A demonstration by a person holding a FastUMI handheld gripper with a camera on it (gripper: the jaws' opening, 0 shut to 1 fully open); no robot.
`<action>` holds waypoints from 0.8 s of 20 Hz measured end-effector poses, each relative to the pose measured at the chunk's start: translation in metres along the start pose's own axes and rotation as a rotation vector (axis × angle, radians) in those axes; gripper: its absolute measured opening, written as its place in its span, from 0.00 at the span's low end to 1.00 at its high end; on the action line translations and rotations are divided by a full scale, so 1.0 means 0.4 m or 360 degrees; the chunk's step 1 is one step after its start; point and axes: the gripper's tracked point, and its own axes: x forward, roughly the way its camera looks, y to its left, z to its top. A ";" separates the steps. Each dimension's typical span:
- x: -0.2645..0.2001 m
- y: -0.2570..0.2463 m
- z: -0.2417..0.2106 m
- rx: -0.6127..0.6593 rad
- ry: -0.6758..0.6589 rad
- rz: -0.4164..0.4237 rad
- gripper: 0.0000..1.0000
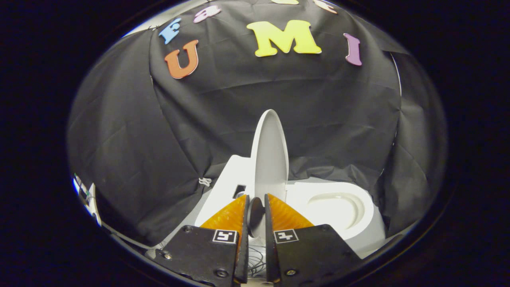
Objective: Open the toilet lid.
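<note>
The white toilet lid (271, 155) stands raised and nearly upright, seen edge-on, rising straight ahead of the fingers. Its near edge runs down into the narrow gap between them. My gripper (257, 197) is shut on that edge, with a finger pressed against each side of the lid. To the right of the lid the white toilet bowl (338, 207) lies uncovered, its hollow visible. The white tank (231, 179) sits to the left of the lid, just beyond the left finger.
Black cloth walls enclose the toilet behind and on both sides. A bundle of thin cables (255, 259) lies under the gripper. A small white clip (204, 181) hangs on the cloth left of the tank.
</note>
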 end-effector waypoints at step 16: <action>0.071 0.188 -0.040 -0.0438 -0.0025 -0.0153 0.21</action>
